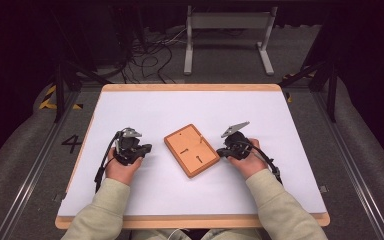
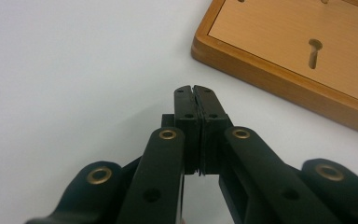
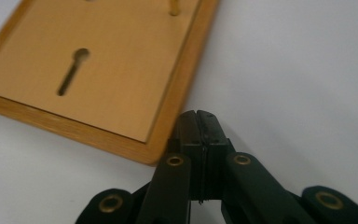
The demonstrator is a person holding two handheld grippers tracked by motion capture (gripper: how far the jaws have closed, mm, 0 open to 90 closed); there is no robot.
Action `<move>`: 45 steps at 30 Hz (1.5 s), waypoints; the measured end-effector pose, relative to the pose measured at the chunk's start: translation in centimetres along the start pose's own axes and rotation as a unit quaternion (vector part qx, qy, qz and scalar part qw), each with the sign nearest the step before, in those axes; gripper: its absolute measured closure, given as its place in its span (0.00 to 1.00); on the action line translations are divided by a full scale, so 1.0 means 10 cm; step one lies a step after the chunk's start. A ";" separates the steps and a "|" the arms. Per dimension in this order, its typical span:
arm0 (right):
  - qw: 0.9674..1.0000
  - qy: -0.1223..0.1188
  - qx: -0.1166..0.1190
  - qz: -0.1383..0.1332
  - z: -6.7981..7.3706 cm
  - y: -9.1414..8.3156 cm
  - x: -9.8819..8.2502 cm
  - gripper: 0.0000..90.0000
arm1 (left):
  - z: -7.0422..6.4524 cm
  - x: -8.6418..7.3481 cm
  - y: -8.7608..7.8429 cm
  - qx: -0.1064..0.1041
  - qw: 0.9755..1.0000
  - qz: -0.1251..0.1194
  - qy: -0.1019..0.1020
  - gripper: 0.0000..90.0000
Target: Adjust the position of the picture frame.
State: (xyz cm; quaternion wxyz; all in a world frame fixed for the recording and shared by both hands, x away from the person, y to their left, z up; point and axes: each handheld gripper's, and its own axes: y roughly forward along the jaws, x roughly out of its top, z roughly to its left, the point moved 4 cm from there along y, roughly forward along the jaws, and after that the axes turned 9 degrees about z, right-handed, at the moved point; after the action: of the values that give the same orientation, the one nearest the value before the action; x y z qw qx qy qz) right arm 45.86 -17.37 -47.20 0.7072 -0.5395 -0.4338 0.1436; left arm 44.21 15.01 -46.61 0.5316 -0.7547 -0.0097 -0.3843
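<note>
A flat wooden board with keyhole slots lies tilted in the middle of the white table. One small wooden peg stands upright near its far right edge. My left gripper rests on the table left of the board, shut with nothing between its jaws. My right gripper sits right of the board, close to its near right corner, also shut and empty. In the left gripper view the shut tips point toward the board's edge. The right gripper view shows the shut tips beside the board's corner and the peg.
The white table has a wooden rim. A white metal stand and loose cables lie on the floor beyond it. Dark frame legs stand at both far corners. Bare white surface surrounds the board.
</note>
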 end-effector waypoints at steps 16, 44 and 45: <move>0.991 -0.104 0.079 0.028 0.62 0.19 0.31 1.00 | 0.15 -0.12 -0.13 0.022 0.999 -0.014 -0.024 0.96; 0.985 -0.154 0.073 0.002 0.76 -0.11 0.90 1.00 | 0.29 -0.37 -0.34 0.037 0.997 -0.045 -0.047 0.82; 0.985 -0.157 0.072 -0.001 0.74 -0.11 0.96 1.00 | 0.31 -0.40 -0.36 0.038 0.997 -0.045 -0.046 0.81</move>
State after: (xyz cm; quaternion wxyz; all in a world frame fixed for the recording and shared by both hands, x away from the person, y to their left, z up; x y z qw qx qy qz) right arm 45.44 -6.62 -41.47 0.6674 -0.4576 -0.5286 0.2565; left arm 41.62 20.61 -46.50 0.5410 -0.7497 -0.0833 -0.3719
